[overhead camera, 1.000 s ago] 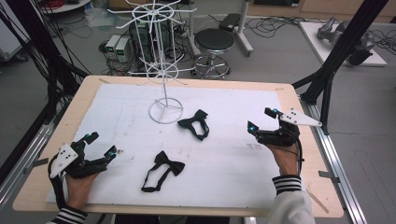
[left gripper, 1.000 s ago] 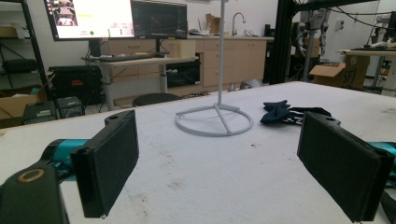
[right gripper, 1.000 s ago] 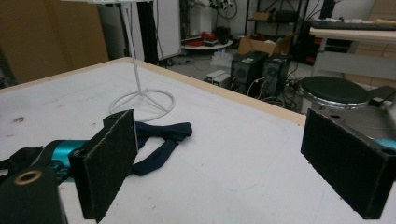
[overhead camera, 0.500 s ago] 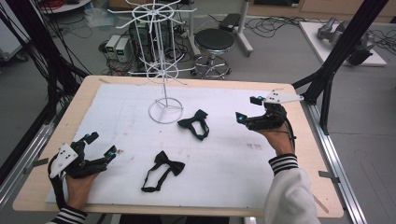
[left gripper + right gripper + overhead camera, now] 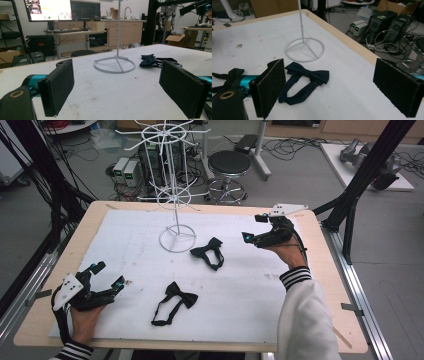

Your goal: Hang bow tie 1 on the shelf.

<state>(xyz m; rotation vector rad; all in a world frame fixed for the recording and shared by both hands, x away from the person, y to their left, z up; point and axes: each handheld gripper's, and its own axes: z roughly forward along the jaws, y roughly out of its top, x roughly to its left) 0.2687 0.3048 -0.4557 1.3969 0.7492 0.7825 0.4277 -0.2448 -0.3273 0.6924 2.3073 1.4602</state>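
Surface [image 5: 310, 285] carries a white wire stand [image 5: 176, 200] at the far middle. Far bow tie [image 5: 209, 252] lies just right of its base; right claw [image 5: 250, 238] is wide open, empty, aimed at it. Left claw [image 5: 107, 276] is open, empty, near left. Risk: pinching only the strap, so the tie dangles or snags the base ring.

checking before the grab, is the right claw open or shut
Open: the right claw shows its two black pads wide apart, with the bow tie lying between them, untouched.
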